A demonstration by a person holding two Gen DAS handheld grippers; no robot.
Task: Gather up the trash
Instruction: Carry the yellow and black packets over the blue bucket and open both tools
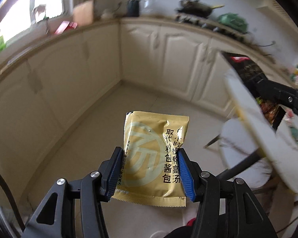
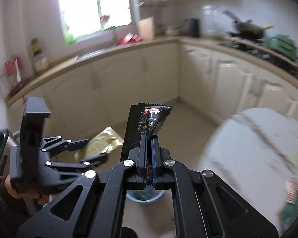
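In the left wrist view my left gripper (image 1: 149, 154) is shut on a gold sauce packet (image 1: 154, 158), its blue pads pressing the packet's two side edges above the beige floor. My right gripper (image 2: 149, 138) is shut on a black pepper sauce packet (image 2: 147, 123) that sticks up between its fingers. The right wrist view also shows the left gripper (image 2: 89, 148) with the gold packet (image 2: 101, 144) at the left, held by a hand. Under the right gripper a blue bin (image 2: 145, 197) stands on the floor. At the right of the left wrist view the right gripper's black arm (image 1: 287, 99) is seen.
A round white marble table (image 2: 254, 150) with colourful wrappers (image 2: 295, 188) fills the right side. Cream cabinets (image 1: 180, 59) run around the corner under a counter with a wok (image 2: 250, 29), a green bag (image 2: 281, 43) and a window (image 2: 93, 6). The picture is blurred by motion.
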